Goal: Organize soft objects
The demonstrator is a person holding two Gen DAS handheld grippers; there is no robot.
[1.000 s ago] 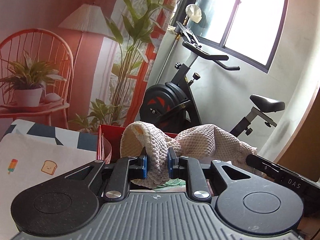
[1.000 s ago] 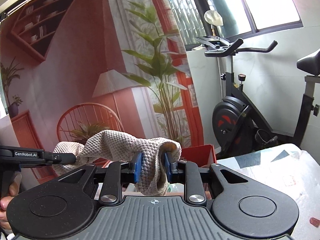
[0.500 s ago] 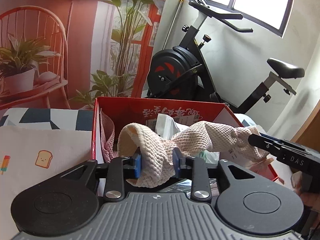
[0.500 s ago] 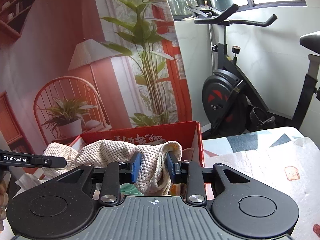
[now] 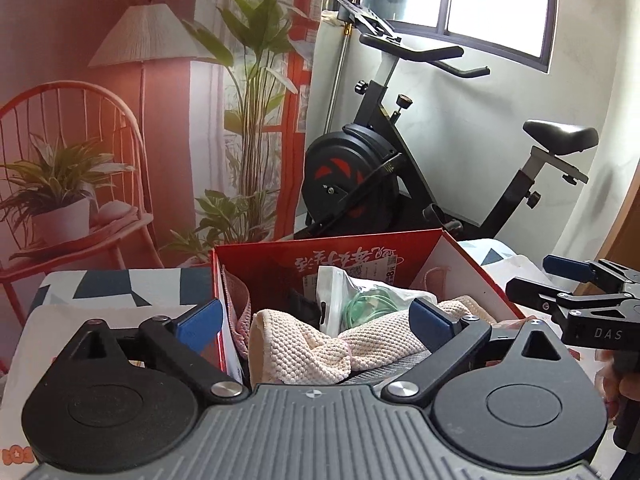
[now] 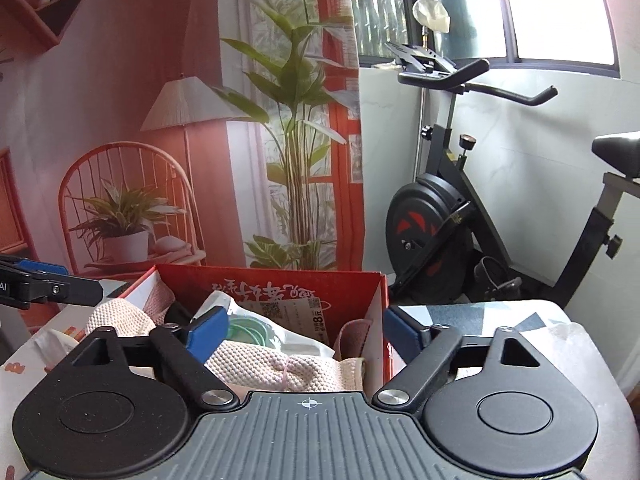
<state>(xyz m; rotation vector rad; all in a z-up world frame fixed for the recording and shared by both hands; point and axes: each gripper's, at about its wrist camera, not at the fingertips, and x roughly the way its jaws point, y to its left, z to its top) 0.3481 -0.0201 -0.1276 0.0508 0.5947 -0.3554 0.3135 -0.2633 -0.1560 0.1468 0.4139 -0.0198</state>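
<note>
A cream knit towel lies slumped inside the open red cardboard box, on top of other items. My left gripper hovers over the box's near left part. Its jaws are opening wide, and the towel sits loose below and between the blue pads, untouched. My right gripper is over the box's near right part. Its jaws are opening too, with the towel free under them. Each gripper shows at the edge of the other's view: the right gripper, the left gripper.
The box also holds a clear plastic bag with a green cable and a pink cloth against its wall. It stands on a patterned tablecloth. Behind are an exercise bike and a printed backdrop.
Both grippers went from shut on the towel's ends to wide open. The towel, held stretched above the box before, has dropped into the box.
</note>
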